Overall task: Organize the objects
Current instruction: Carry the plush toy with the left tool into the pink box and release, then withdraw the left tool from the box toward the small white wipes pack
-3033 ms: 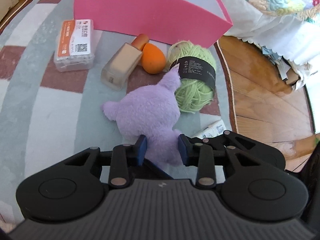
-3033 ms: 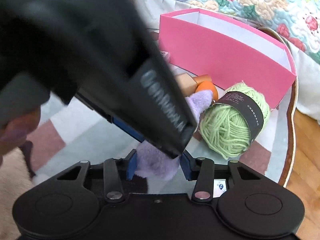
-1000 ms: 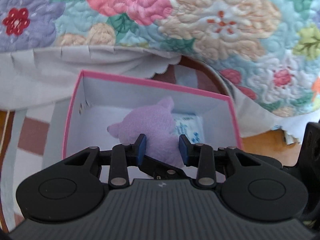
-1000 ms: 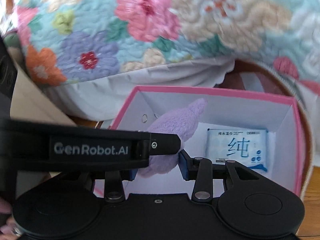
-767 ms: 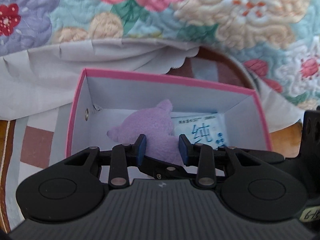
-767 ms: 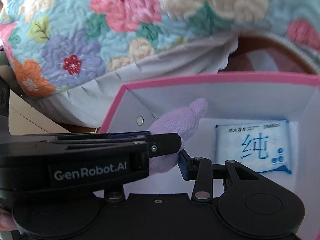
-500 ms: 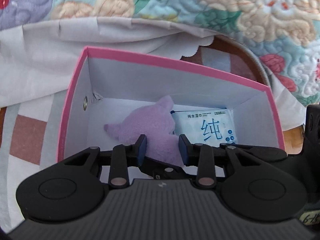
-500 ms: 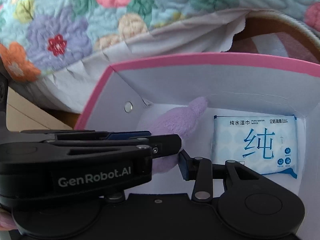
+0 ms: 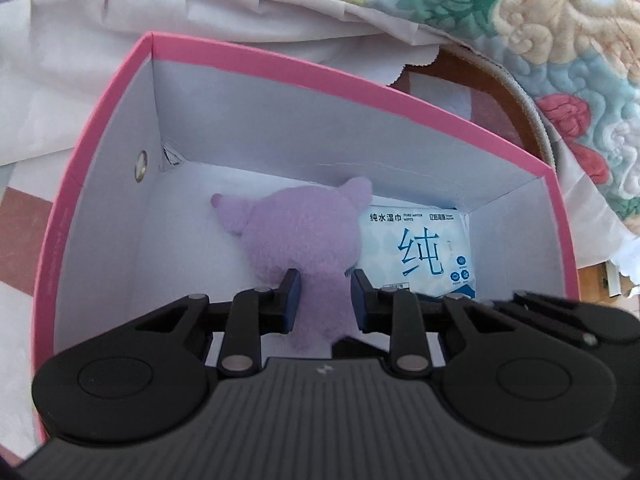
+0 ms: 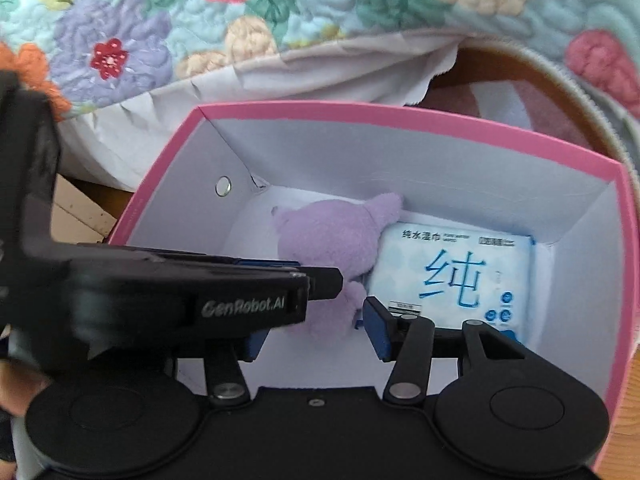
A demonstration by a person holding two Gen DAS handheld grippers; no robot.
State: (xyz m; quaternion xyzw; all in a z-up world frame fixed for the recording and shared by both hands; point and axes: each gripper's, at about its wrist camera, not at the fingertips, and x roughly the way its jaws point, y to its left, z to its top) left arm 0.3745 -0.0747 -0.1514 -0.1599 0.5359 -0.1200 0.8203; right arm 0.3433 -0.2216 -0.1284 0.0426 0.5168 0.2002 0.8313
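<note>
A purple plush toy [image 9: 304, 236] lies inside the pink box [image 9: 100, 128] with white inner walls, beside a blue and white wipes pack [image 9: 420, 252]. My left gripper [image 9: 323, 300] still has its blue pads against the toy's lower body, down in the box. My right gripper [image 10: 316, 332] has opened; its pads stand apart on either side of the toy's [image 10: 332, 240] leg. The left gripper's body [image 10: 200, 300] crosses the right wrist view from the left. The wipes pack [image 10: 456, 272] and box rim [image 10: 400, 114] show there too.
A floral quilt [image 10: 200, 20] with a white lining [image 9: 200, 12] hangs just behind the box. A striped rug [image 9: 20, 208] lies to the box's left. Wooden floor [image 9: 480, 76] shows behind the box's right corner.
Both grippers carried the plush toy from the rug up over the box and lowered it inside beside the wipes. The right gripper's jaws have spread apart in the last half second.
</note>
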